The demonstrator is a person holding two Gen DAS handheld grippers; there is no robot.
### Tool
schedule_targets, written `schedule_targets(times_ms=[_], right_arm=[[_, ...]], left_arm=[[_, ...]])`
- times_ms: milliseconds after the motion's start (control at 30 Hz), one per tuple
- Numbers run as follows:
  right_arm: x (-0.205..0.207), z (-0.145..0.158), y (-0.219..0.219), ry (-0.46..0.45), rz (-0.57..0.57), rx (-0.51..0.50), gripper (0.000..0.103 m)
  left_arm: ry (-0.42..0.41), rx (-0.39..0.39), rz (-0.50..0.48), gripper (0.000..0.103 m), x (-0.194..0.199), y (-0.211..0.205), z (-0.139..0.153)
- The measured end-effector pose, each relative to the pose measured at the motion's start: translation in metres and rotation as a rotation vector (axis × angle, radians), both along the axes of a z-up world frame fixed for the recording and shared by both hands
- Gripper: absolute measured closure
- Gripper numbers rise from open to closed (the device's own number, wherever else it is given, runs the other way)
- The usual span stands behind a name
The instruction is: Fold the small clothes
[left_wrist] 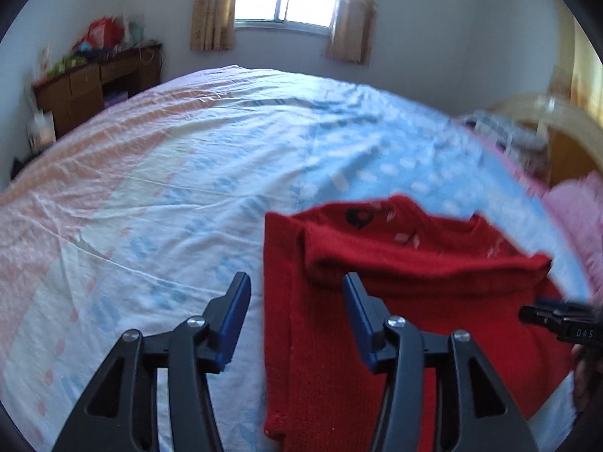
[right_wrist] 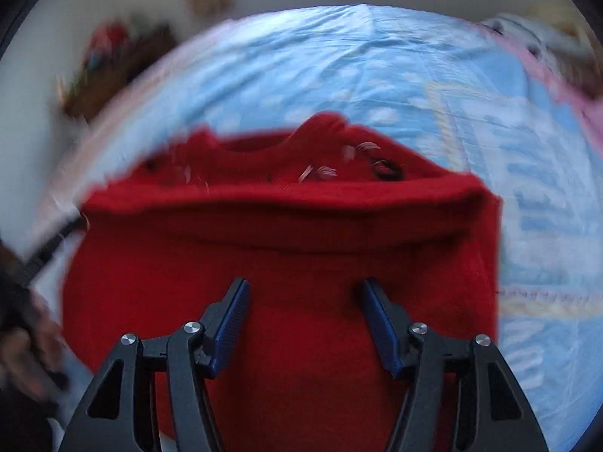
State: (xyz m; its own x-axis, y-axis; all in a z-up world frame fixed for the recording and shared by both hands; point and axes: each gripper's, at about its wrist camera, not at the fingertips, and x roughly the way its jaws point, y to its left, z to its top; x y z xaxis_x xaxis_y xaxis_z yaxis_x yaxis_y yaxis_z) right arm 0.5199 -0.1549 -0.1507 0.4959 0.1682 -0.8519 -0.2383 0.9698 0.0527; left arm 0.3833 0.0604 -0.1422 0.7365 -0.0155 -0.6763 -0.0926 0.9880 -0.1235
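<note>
Left hand-held gripper agape, empty, over red sweater edge; right hand-held gripper likewise, nothing gripped.

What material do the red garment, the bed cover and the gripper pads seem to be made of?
Red sweater: looks like a knit, maybe wool or acrylic; ribbed vertical lines, fuzzy matte surface.
Bed sheet: thin woven cloth, probably cotton; fine sharp creases, printed pattern.
Left gripper pads: blue, likely rubber or plastic, matte; in the right wrist view one pad shows fine ridges. The black arms look like plastic.
</note>
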Motion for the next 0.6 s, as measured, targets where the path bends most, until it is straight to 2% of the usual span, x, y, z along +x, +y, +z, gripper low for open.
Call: schedule_targets(times_ms=[67, 133, 200, 267, 300, 367, 467, 600], right_arm=[[0.014, -0.002, 0.022, -0.020, 0.032, -0.110, 0.037], [0.034, 0.000, 0.031, -0.026, 0.033, -0.134, 0.037], [0.049, 0.009, 0.031, -0.110, -0.020, -0.175, 0.037], [0.052, 0.025, 0.022, -0.210, -0.103, -0.148, 0.037], [0.048, 0.030, 0.015, -0.232, -0.116, -0.084, 0.037], [0.039, 0.032, 0.007, -0.224, -0.105, -0.012, 0.037], [0.015, 0.030, -0.002, -0.234, -0.093, -0.024, 0.037], [-0.022, 0.026, -0.022, -0.212, -0.070, 0.009, 0.037]], left_arm=[[0.007, 0.030, 0.009, 0.049, 0.001, -0.004, -0.007], [0.017, 0.035, 0.027, 0.049, 0.000, -0.003, -0.013], [0.013, 0.008, 0.038, 0.049, -0.002, 0.002, -0.012], [-0.012, -0.027, 0.060, 0.044, -0.008, 0.010, -0.011], [-0.011, -0.045, 0.067, 0.041, -0.009, 0.013, -0.013], [0.003, -0.089, 0.072, 0.041, -0.008, 0.019, -0.017], [0.033, -0.137, 0.071, 0.041, -0.004, 0.024, -0.023], [0.036, -0.186, 0.070, 0.038, -0.007, 0.028, -0.026]])
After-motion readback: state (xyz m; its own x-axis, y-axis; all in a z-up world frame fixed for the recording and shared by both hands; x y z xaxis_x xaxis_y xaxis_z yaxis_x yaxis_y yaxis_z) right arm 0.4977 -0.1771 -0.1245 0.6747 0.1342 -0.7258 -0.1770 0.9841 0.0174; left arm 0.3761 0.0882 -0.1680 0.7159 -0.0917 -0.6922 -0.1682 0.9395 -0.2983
